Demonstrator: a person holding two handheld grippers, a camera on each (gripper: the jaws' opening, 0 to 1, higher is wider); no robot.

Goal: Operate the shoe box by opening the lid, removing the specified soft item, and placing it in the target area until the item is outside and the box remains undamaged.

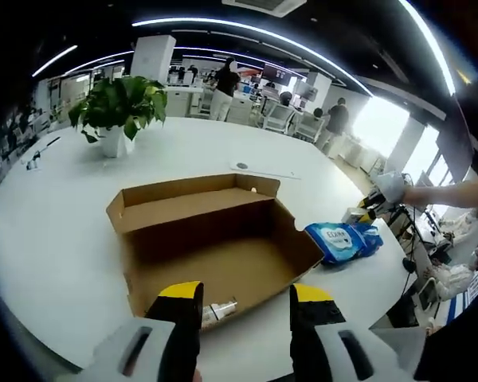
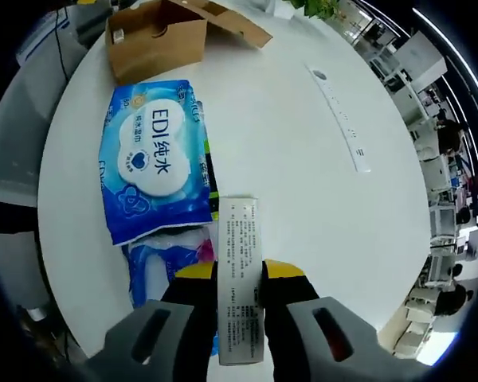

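- Left gripper view: left gripper point(image 1: 244, 306) spread, empty, above near edge of open shoe box point(image 1: 215, 239) on white round table point(image 1: 48, 239); blue wet-wipes pack point(image 1: 344, 240) outside, just right of box.
- Right gripper view: right gripper point(image 2: 239, 278) pinching narrow printed carton point(image 2: 240, 270); wet-wipes pack point(image 2: 154, 159) lying flat near table edge point(image 2: 319, 199), beside box point(image 2: 155, 36).

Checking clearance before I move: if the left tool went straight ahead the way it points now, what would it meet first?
Most likely the open cardboard box: the left tool points at its near wall, its jaws standing apart. Depth is unclear, so it might pass over the wall into the box.
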